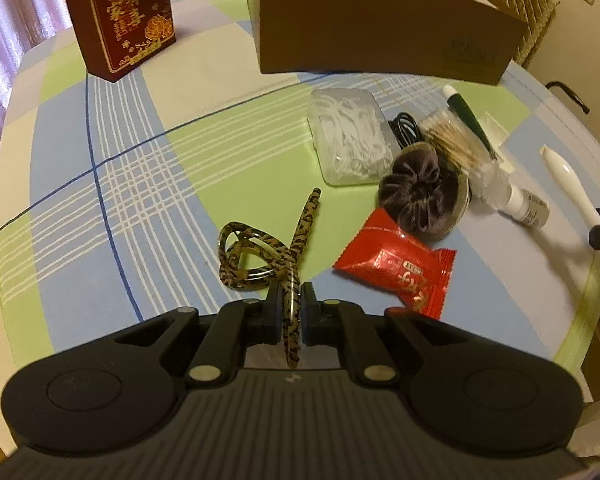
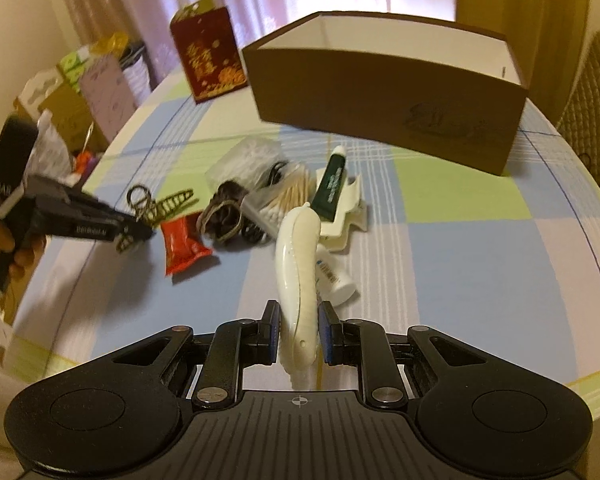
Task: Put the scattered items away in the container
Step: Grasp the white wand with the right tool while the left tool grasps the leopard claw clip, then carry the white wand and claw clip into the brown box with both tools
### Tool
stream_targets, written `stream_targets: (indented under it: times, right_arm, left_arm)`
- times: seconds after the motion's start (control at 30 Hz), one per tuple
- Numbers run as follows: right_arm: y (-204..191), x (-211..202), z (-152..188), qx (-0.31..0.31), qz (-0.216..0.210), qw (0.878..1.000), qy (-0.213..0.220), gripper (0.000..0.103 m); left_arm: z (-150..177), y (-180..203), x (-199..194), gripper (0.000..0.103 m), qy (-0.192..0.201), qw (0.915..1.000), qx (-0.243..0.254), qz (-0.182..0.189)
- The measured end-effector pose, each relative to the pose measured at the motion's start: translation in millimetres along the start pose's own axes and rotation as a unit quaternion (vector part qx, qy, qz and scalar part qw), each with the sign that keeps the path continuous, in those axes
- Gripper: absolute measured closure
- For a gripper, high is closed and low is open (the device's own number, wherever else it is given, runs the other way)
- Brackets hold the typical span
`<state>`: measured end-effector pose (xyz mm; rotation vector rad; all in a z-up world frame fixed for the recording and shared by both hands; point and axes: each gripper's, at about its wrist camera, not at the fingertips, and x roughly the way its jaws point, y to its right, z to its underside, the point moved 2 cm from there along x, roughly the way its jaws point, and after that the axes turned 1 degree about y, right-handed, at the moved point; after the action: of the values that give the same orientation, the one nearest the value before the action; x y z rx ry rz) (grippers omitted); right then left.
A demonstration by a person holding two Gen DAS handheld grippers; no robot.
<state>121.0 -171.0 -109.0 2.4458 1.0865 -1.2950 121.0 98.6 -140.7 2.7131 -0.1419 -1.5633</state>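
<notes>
My left gripper is shut on a leopard-print hair clip, whose looped end sticks out ahead over the checked tablecloth. My right gripper is shut on a curved white plastic device. The open brown cardboard box stands at the back. In front of it lies a pile: a red snack packet, a dark scrunchie, a clear case of floss picks, cotton swabs, a green tube and a small white bottle. The left gripper shows at the left of the right wrist view.
A dark red gift box stands upright at the back left of the round table. A white claw clip lies under the green tube. Bags and boxes crowd the floor past the table's left edge. A chair back rises behind the box.
</notes>
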Motion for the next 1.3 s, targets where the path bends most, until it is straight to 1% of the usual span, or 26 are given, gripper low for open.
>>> stream_targets:
  times: [0.23,0.3,0.47,0.57,0.67,0.73,0.83,1.07,1.3]
  right_arm:
    - [17.8,-9.8,-20.2,0.022,-0.013,0.999,0.021,0.080]
    - [23.8,-9.5,-26.7,0.025,-0.023,0.999,0.026,0.080]
    - [39.6,-6.7,-45.7,0.033,-0.049,0.998,0.036,0.080]
    - [47.1,-5.9,-53.5,0.025,-0.058,0.997,0.040,0.080]
    - [57.0,-6.2,-59.3,0.028,-0.065,0.997,0.044,0.080]
    - [64.2,-6.8,-63.6,0.032,-0.068,0.996,0.045,0.080]
    - [75.1,-9.5,-70.1,0.038,-0.074,0.995,0.050,0.080]
    - [95.8,-18.0,-89.7,0.054,-0.086,0.992,0.068,0.080]
    - [112.7,-19.9,-113.9,0.071,-0.089,0.990,0.084,0.080]
  left_arm:
    - [-11.8,1.3,-14.9,0.100,0.021,0.9997,-0.010,-0.004]
    - [-15.3,3.5,-19.0,0.100,0.028,0.9995,-0.013,-0.005]
    - [-21.9,7.6,-28.6,0.100,0.043,0.9985,-0.030,-0.016]
    - [-21.8,8.6,-27.2,0.100,0.037,0.9980,-0.043,-0.030]
    - [-24.2,10.5,-34.3,0.100,0.045,0.9965,-0.064,-0.031]
    - [-28.8,14.6,-40.2,0.100,0.053,0.9958,-0.068,-0.033]
    - [-40.4,24.1,-50.0,0.100,0.069,0.9949,-0.067,-0.032]
    - [-80.4,50.7,-67.7,0.100,0.117,0.9913,-0.059,-0.012]
    - [-124.8,74.3,-69.9,0.100,0.158,0.9861,-0.047,0.013]
